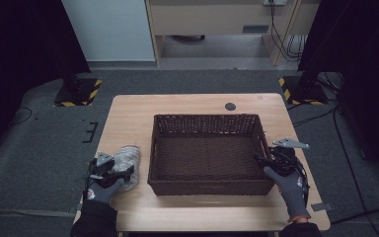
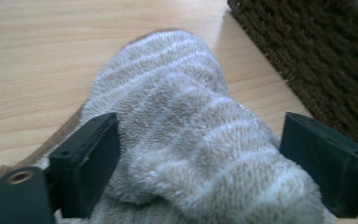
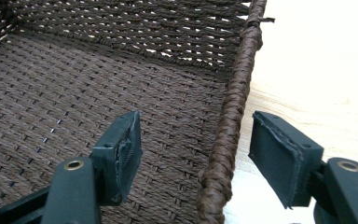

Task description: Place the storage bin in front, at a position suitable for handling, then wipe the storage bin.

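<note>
At the left edge of the light wooden table, a grey-and-white striped fuzzy rolled cloth lies on the tabletop just beside the left outer wall of the dark brown woven wicker basket. The left gripper, held in a gloved hand, sits low over the near end of that cloth: in the left gripper view its two black jaws stand spread wide on either side of the roll, the left one against the fuzzy fabric and the right one clear of it, so the cloth lies between them unpinched. Across the basket, the right gripper straddles the basket's braided right rim, one jaw inside over the woven floor and one outside over the table, released, neither pad pressing the rim.
</note>
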`<state>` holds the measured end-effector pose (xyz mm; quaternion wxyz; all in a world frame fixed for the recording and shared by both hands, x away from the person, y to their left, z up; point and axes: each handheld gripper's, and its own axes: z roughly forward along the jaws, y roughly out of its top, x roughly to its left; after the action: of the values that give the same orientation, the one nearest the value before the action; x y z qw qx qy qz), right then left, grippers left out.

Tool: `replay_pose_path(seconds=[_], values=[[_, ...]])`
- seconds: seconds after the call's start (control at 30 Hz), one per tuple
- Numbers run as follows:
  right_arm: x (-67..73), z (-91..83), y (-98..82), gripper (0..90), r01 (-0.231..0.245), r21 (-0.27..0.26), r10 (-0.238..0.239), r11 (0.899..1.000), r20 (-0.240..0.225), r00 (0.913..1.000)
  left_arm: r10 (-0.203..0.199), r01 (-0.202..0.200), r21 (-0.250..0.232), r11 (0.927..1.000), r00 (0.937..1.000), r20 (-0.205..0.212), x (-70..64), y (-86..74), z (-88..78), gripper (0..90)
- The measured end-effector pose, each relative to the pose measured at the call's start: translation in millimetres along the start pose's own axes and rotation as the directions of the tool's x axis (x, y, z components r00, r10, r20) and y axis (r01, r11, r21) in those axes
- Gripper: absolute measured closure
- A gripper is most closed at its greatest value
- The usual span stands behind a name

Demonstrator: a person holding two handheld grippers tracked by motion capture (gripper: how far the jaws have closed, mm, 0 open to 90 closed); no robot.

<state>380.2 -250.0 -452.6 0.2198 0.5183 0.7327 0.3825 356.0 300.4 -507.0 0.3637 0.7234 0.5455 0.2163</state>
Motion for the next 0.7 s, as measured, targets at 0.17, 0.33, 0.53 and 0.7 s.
replay_pose_path(seconds=[0.17, 0.33, 0.53, 0.7], values=[[0.6, -0.7, 0.1, 34.2, -0.003, 0.001, 0.003, 1.000, 0.002, 1.0000, 0.015, -0.014, 0.038, 0.9992, 0.9998, -0.011, -2.8, -3.9, 8.3, 6.1], [0.4, 0.3, 0.5, 36.6, 0.000, -0.003, 0.000, 1.000, 0.015, 0.9999, 0.009, -0.007, 0.071, 0.9974, 0.9995, -0.030, -0.4, -8.1, 13.3, 6.0], [0.9, 1.4, -0.7, 37.9, 0.005, 0.003, -0.005, 1.000, 0.014, 0.9999, 0.025, -0.020, 0.084, 0.9963, 0.9981, -0.057, -2.7, -10.2, 15.2, 10.1], [0.8, 1.2, -1.2, 38.2, 0.001, 0.004, -0.001, 1.000, 0.015, 0.9999, -0.032, 0.037, 0.079, 0.9962, 0.9978, -0.059, 4.3, -9.0, 10.0, 29.5]])
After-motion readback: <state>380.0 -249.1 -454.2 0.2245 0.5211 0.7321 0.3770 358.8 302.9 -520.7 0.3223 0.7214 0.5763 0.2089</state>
